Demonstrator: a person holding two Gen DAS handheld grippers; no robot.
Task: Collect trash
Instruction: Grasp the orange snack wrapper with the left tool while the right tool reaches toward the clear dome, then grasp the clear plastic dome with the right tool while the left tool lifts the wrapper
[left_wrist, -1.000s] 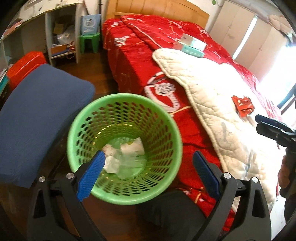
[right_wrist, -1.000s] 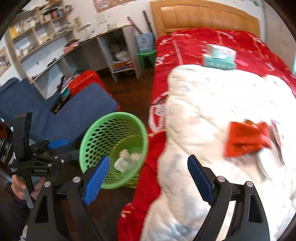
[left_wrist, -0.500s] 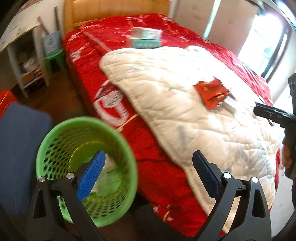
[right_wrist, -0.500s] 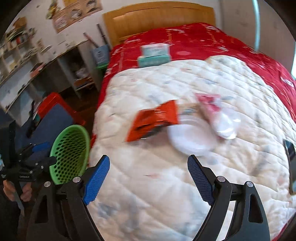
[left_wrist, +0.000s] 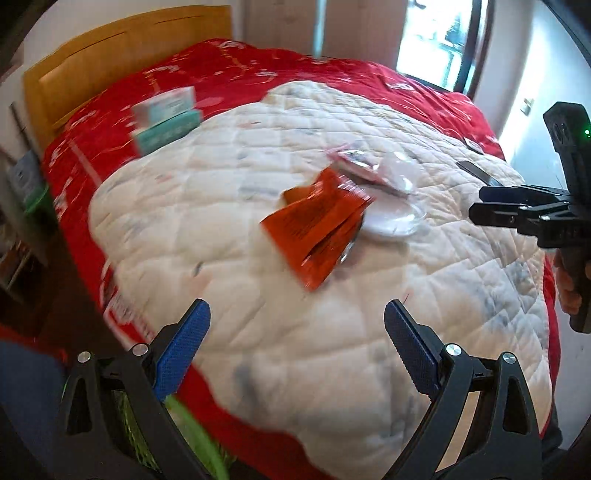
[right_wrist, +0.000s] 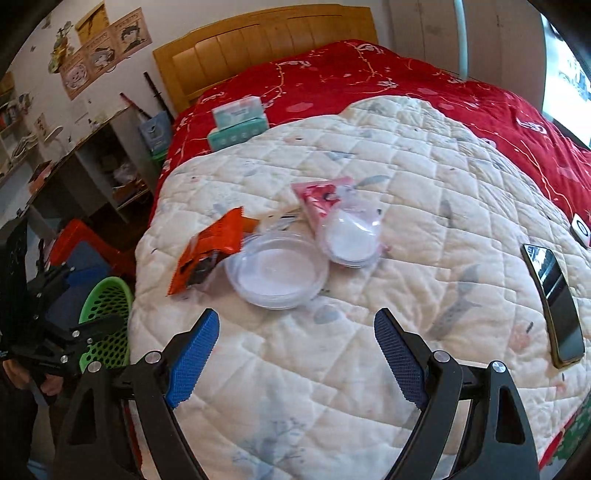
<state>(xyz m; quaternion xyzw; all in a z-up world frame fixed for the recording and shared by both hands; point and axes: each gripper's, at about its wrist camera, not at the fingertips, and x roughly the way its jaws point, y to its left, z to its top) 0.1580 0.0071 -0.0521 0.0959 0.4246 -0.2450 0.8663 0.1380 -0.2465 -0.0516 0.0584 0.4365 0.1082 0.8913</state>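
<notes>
Our right hand-held gripper (right_wrist: 293, 354) was spread wide and empty above the white quilt (right_wrist: 406, 166), and our left hand-held gripper (left_wrist: 295, 345) was likewise spread with nothing between its pads. Just ahead of both lay the trash, none of it picked up: an orange wrapper (right_wrist: 212, 247) touching a clear plastic lid (right_wrist: 277, 273), and beside that a pink packet (right_wrist: 321, 199) under a second clear lid (right_wrist: 351, 240). We judged the collecting of this pile not yet begun. Only the right wrist view showed the green basket (right_wrist: 107, 299) clearly on the floor beside the bed, and a phone (right_wrist: 554, 306) on the quilt; the left view was blurred.
</notes>
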